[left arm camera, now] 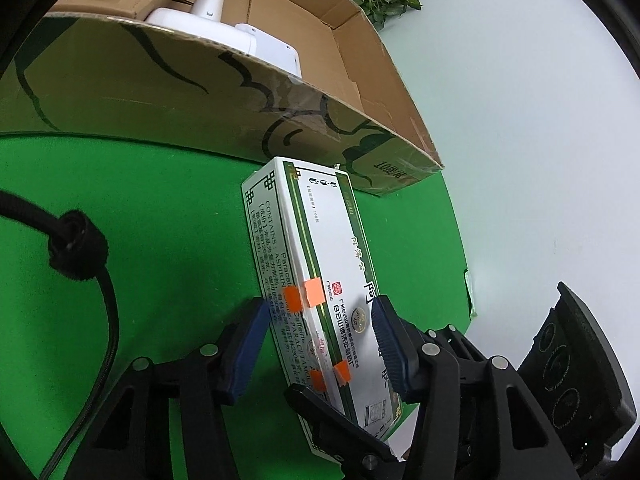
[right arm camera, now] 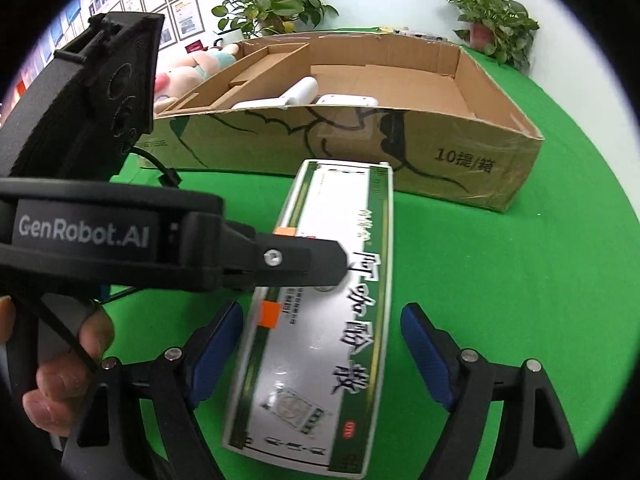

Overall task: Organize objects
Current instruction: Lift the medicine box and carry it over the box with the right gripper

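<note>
A long white and green medicine box [left arm camera: 320, 280] with orange tape lies on the green cloth just in front of the cardboard box [left arm camera: 160, 96]. My left gripper [left arm camera: 320, 320] straddles the medicine box, with the right pad touching its top face and the left pad a little off its side. In the right wrist view the medicine box [right arm camera: 320, 320] lies between the open fingers of my right gripper [right arm camera: 320, 344], which do not touch it. The left gripper's finger [right arm camera: 304, 262] rests on its top face. The cardboard box [right arm camera: 460, 160] holds a white device [right arm camera: 304, 94].
The green cloth [right arm camera: 520, 280] covers the table. Its right edge [left arm camera: 468, 280] meets a white surface. Potted plants [right arm camera: 276, 4] stand behind the cardboard box, a plush toy [right arm camera: 192, 68] lies at its left. A black cable [left arm camera: 100, 280] lies on the cloth at left.
</note>
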A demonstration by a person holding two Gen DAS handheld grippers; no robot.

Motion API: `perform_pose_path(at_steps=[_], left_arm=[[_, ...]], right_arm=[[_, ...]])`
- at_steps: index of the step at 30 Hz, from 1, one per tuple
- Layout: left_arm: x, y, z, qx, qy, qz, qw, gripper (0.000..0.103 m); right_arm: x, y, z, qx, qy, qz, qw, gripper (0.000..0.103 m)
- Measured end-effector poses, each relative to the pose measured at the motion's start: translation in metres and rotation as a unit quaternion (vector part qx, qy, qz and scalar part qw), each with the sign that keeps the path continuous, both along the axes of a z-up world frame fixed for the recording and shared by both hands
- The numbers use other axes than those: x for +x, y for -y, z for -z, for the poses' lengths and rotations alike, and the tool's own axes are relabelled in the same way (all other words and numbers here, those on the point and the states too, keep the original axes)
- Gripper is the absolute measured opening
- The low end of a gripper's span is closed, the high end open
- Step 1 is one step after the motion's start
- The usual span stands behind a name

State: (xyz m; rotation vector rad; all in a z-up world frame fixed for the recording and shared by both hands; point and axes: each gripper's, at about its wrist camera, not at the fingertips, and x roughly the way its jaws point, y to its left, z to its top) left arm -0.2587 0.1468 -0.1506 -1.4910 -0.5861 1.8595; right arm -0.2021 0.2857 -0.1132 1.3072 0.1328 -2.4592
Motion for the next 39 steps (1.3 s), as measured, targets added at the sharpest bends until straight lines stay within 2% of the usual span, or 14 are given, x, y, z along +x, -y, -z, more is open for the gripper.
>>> perform_pose_path(at_steps=[2, 7, 10, 14, 18, 21, 28, 33, 39], left_arm=[[0.000, 0.000, 0.000, -0.001, 0.001, -0.002, 1.0000, 0.051], [0.002, -0.004, -0.001, -0.008, -0.003, -0.002, 1.0000, 0.050], [0.003, -0.007, -0.002, -0.011, -0.003, 0.000, 0.9999, 0.050], [0.005, -0.008, -0.003, -0.001, 0.001, 0.000, 1.0000, 0.047], [0.008, -0.011, -0.008, -0.004, -0.005, 0.002, 1.0000, 0.043], [0.010, -0.012, -0.020, 0.001, -0.021, 0.001, 0.9998, 0.042], [0.009, -0.019, -0.078, 0.014, -0.095, 0.007, 0.9954, 0.040], [0.001, -0.025, -0.133, 0.022, -0.157, 0.014, 0.9872, 0.040], [-0.024, -0.027, -0.190, 0.031, -0.205, 0.013, 0.9783, 0.040]], right_arm=[[0.001, 0.001, 0.000, 0.005, -0.001, 0.001, 1.000, 0.067], [0.003, -0.005, -0.001, -0.014, 0.007, 0.008, 1.000, 0.066], [0.002, -0.015, -0.002, -0.061, 0.023, 0.017, 0.998, 0.065], [-0.002, -0.031, 0.001, -0.133, 0.056, 0.025, 0.989, 0.065], [0.001, -0.033, -0.001, -0.137, 0.054, 0.023, 0.989, 0.065], [0.006, -0.031, -0.010, -0.128, 0.031, 0.020, 0.991, 0.064], [0.012, -0.031, -0.048, -0.118, -0.040, 0.025, 0.992, 0.062], [0.001, -0.028, -0.089, -0.109, -0.104, 0.026, 0.988, 0.062], [-0.013, -0.030, -0.129, -0.103, -0.150, 0.028, 0.983, 0.062]])
